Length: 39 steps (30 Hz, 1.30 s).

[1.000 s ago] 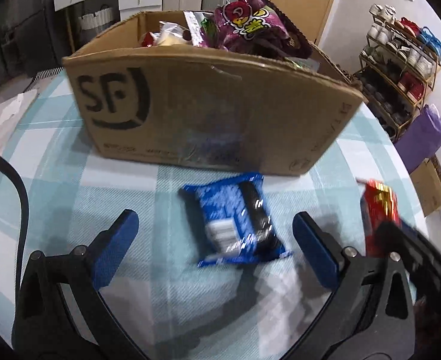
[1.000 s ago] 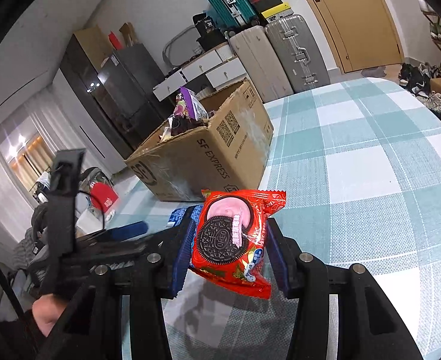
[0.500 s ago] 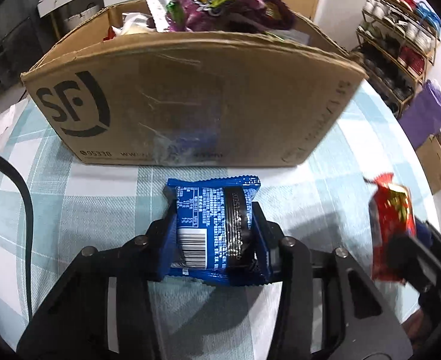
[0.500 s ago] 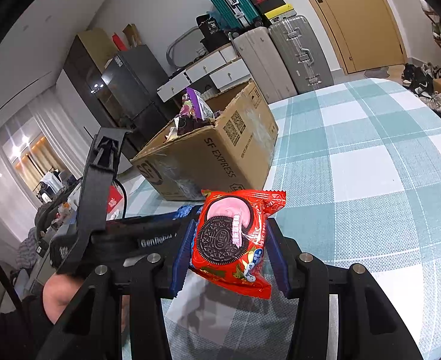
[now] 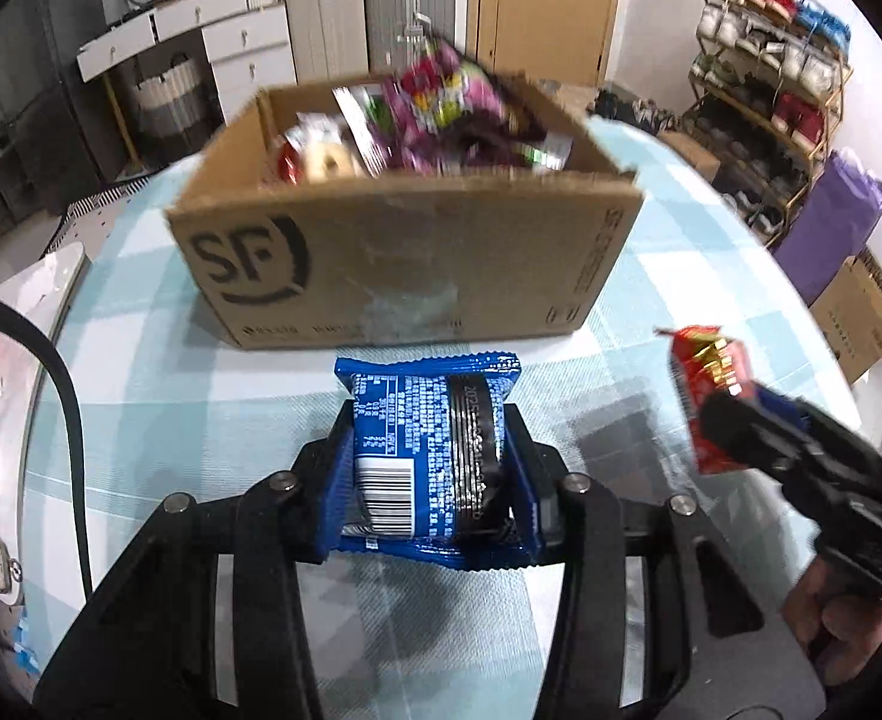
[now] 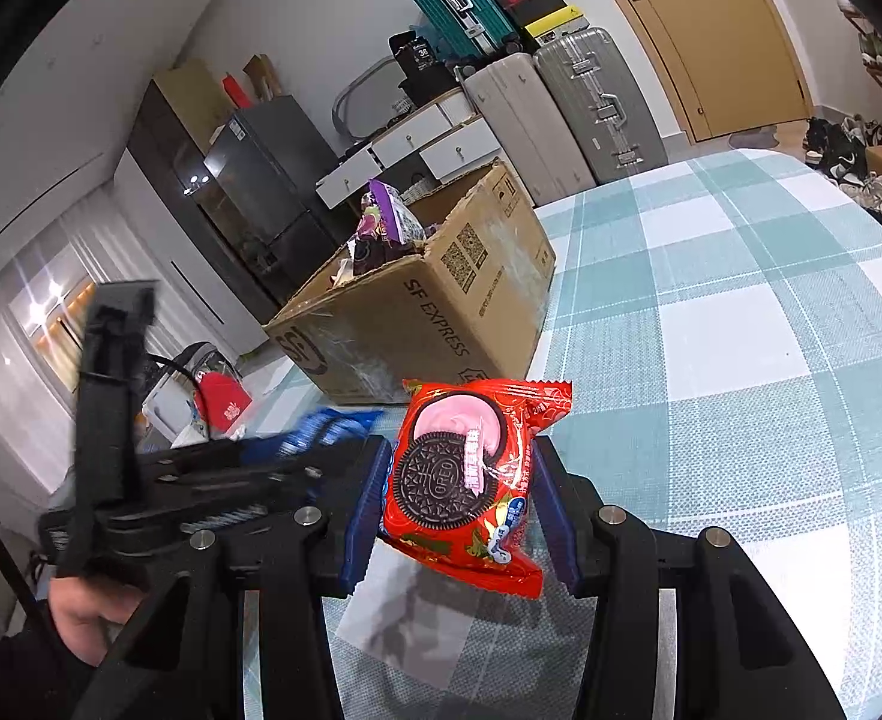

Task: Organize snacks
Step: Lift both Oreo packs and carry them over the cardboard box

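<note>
Two grippers each hold a snack now. A second ago the left gripper was wide open over the blue pack; now its pads squeeze it at the picture's middle, lifted off the checked cloth. The right gripper still pinches the red cookie pack. Behind, the cardboard box holds more snacks.

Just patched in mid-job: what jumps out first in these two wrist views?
Two bright packets: the left gripper is shut on a blue snack packet just above the checked tablecloth, and the right gripper clamps a red Oreo packet. Behind them stands an open SF cardboard box, already heaped with snacks.
</note>
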Each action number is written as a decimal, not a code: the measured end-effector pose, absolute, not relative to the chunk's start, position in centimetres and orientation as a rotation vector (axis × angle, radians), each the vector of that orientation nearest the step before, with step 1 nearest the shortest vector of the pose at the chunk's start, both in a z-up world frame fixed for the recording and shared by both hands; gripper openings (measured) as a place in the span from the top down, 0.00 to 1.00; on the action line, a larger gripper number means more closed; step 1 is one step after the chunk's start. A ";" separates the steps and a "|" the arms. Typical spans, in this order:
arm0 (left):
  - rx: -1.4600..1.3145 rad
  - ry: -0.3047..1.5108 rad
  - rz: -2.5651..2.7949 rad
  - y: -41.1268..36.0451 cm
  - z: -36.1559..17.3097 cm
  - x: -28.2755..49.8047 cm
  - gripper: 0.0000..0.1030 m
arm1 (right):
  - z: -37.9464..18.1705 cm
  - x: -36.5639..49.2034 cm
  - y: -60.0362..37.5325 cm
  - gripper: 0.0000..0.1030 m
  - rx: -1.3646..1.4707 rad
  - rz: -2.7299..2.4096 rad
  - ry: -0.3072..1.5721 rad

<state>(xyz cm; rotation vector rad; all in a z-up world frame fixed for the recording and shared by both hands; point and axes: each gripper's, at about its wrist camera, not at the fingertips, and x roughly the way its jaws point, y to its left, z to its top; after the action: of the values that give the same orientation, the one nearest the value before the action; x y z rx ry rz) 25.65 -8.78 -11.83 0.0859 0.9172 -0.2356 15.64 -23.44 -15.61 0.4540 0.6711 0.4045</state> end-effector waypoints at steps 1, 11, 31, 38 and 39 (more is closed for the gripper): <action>0.083 0.906 -0.235 -8.5 -11.3 25.4 0.60 | -15.6 15.6 -23.4 0.54 0.454 0.404 0.670; 0.043 0.781 -0.239 -3.2 -5.6 16.4 0.60 | -14.7 12.8 -21.8 0.54 0.419 0.420 0.666; -0.120 0.692 -0.336 5.2 1.8 9.2 0.60 | -5.7 6.6 -17.2 0.54 0.331 0.509 0.570; -0.137 0.660 -0.378 7.5 7.8 10.0 0.60 | -0.3 8.2 -17.0 0.54 0.295 0.546 0.542; -0.132 0.656 -0.382 7.7 8.6 10.3 0.60 | 0.7 8.7 -17.0 0.54 0.292 0.551 0.536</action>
<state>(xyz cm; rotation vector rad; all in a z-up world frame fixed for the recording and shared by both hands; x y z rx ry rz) 10.35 7.70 8.57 -0.1319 0.6563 -0.3823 8.72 -16.99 0.71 0.2924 0.5357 0.5512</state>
